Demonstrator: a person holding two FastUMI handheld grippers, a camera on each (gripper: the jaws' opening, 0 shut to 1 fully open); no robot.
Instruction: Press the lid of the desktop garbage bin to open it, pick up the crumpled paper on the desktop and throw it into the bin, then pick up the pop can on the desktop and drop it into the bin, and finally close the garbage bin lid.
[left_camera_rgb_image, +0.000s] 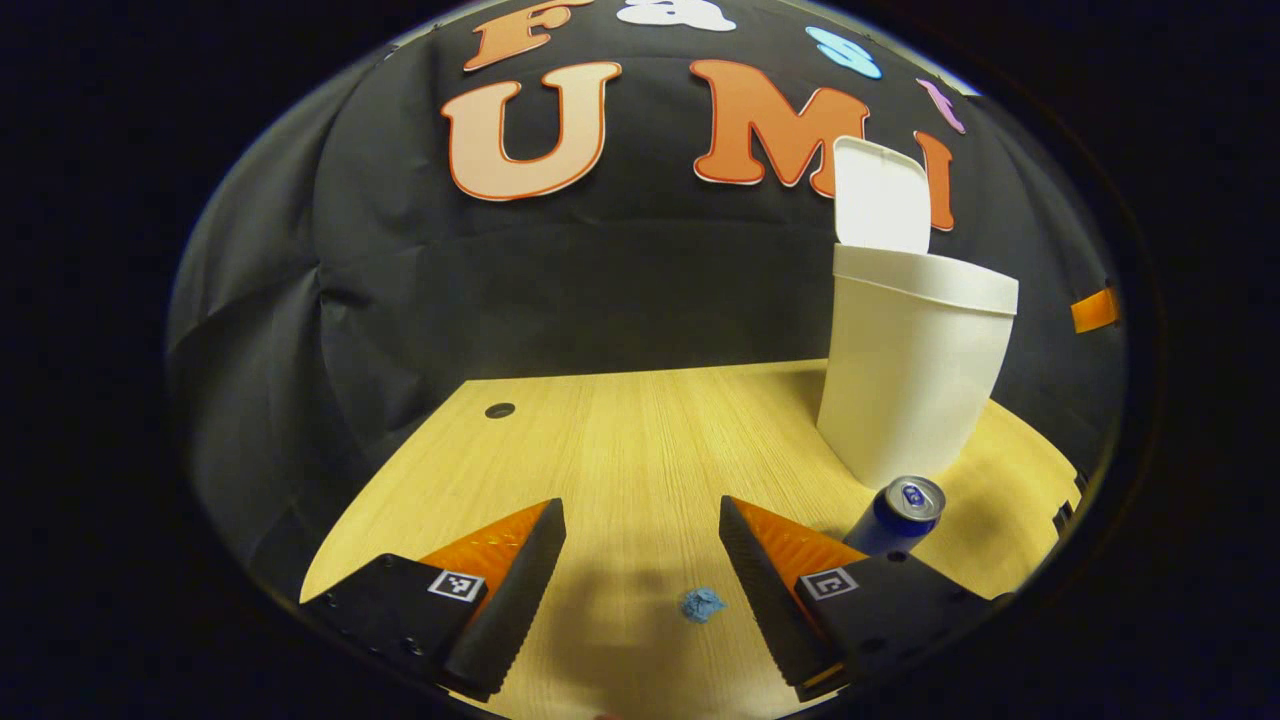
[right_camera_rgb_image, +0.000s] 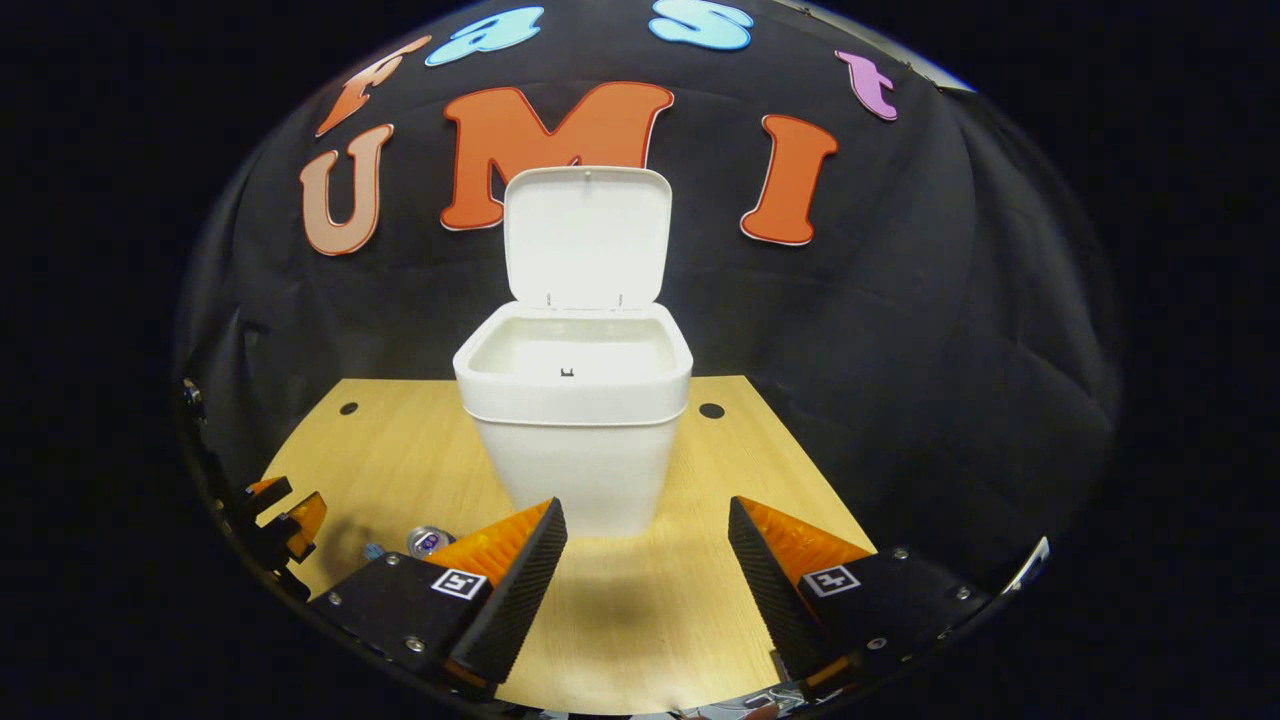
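Observation:
A white garbage bin (right_camera_rgb_image: 575, 430) stands on the wooden desk with its lid (right_camera_rgb_image: 586, 238) raised upright; its inside looks bare. In the left gripper view the bin (left_camera_rgb_image: 910, 370) is at the right, with a blue pop can (left_camera_rgb_image: 895, 518) upright just in front of it. A small blue crumpled paper (left_camera_rgb_image: 702, 604) lies on the desk between the fingers of my left gripper (left_camera_rgb_image: 640, 520), which is open above it. My right gripper (right_camera_rgb_image: 645, 520) is open, facing the bin from a short way back. The can (right_camera_rgb_image: 428, 541) peeks out at its lower left, with the left gripper (right_camera_rgb_image: 285, 520) beyond it.
The wooden desk (left_camera_rgb_image: 640, 440) has round cable holes (left_camera_rgb_image: 499, 410) near its back corners. Black cloth closes the back and both sides. An orange strip (left_camera_rgb_image: 1094, 310) hangs at the right of the cloth.

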